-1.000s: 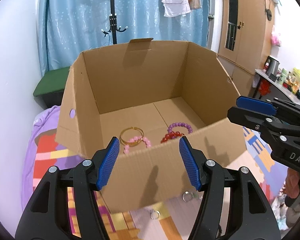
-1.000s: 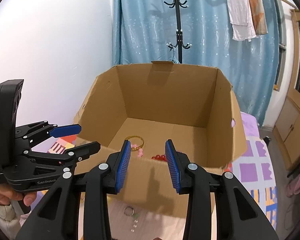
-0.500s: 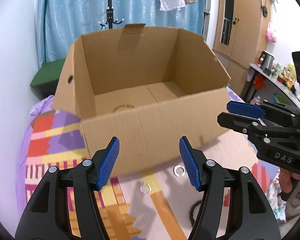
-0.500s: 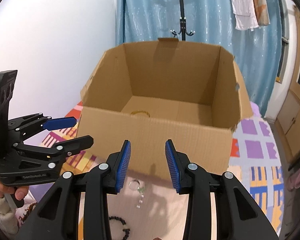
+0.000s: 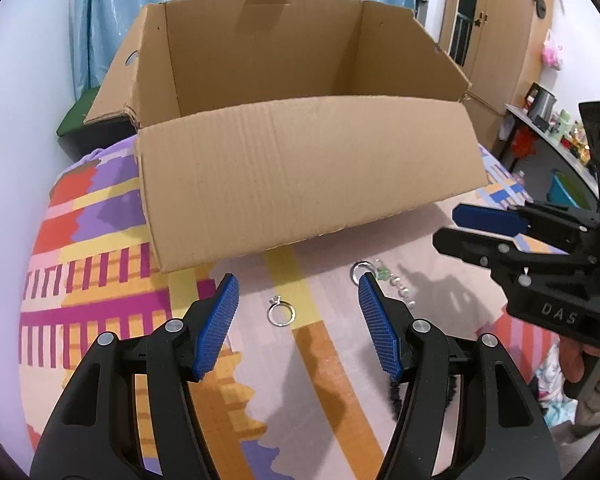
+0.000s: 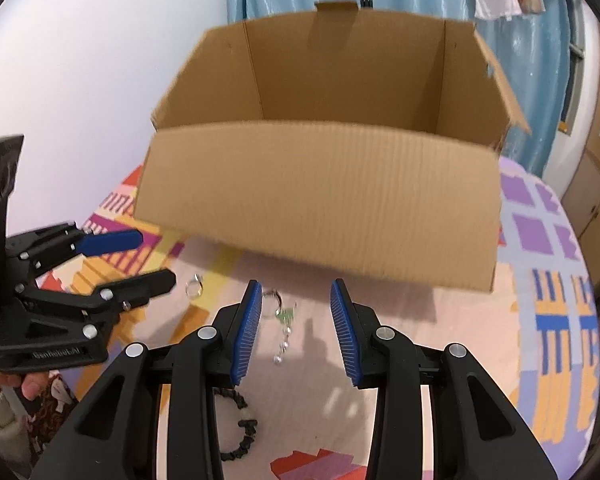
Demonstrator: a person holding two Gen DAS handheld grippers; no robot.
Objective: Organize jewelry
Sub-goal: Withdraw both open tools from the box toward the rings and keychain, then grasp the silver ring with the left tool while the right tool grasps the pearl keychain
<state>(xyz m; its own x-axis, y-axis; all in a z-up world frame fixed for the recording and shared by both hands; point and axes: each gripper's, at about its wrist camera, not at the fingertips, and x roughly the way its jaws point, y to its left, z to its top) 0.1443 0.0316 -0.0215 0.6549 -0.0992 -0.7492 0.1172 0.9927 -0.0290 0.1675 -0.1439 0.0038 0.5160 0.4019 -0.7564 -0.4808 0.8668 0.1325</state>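
Observation:
An open cardboard box (image 5: 300,172) stands on the patterned bedspread; it also shows in the right wrist view (image 6: 320,200), its inside hidden by the near wall. A silver ring (image 5: 282,314) lies between the fingers of my left gripper (image 5: 298,316), which is open and empty above it. A keyring with green charm and pearls (image 6: 280,316) lies between the fingers of my right gripper (image 6: 296,328), also open and empty. A dark bead bracelet (image 6: 240,428) lies nearer to me. The ring shows in the right wrist view (image 6: 195,286) too.
The colourful bedspread (image 5: 100,280) covers the surface. A white wall is at the left, a blue curtain (image 5: 112,8) behind the box, and wooden wardrobes (image 5: 500,20) and a cluttered shelf at the right.
Both grippers have pulled back and down from over the box to the bedspread in front of it. The bracelets inside the box are now hidden; ring, keyring and dark bracelet came into view.

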